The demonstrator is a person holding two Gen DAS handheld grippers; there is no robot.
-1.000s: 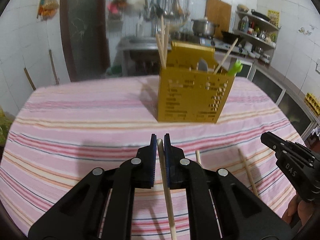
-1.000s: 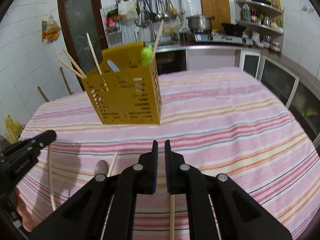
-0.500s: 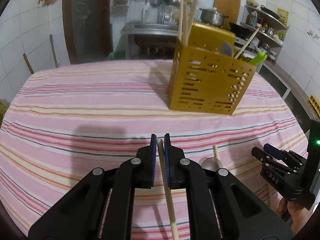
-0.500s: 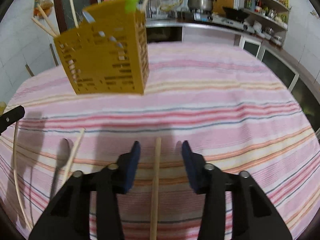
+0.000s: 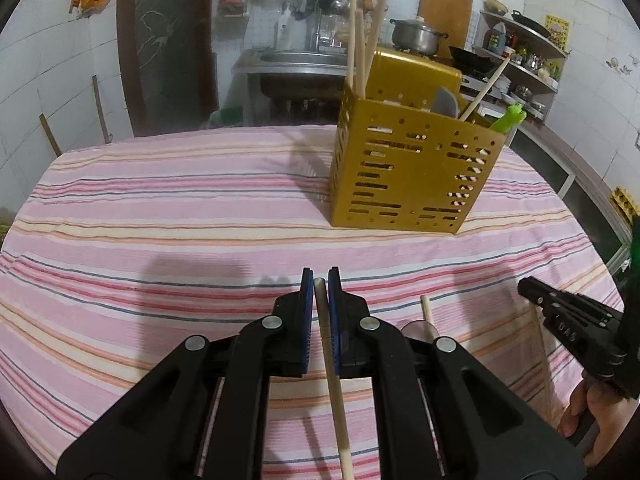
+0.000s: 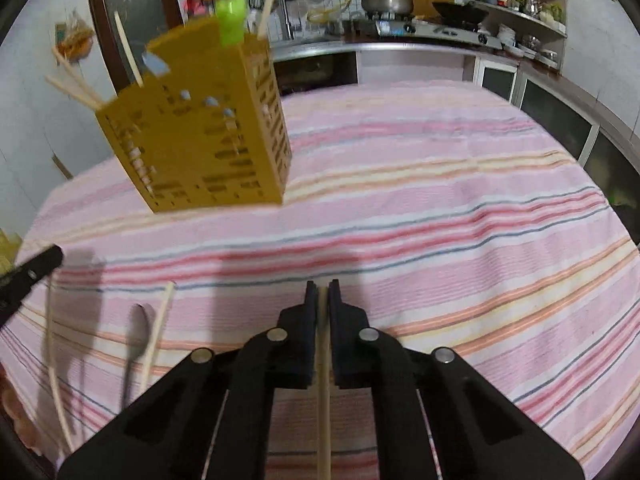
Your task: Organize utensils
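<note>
The only lettering that could be read stood on the right gripper (image 5: pixel 576 320), seen at the right edge of the left wrist view: pale capitals along the side of its black finger, upside down from that camera, reading roughly "DAS"; the first letter was unclear. A yellow sign (image 5: pixel 556 32) hung on the far wall above the shelves at the right, but its marks were too small to make out. The bottle (image 5: pixel 497 36) on the far shelf bore a label that could not be read.
</note>
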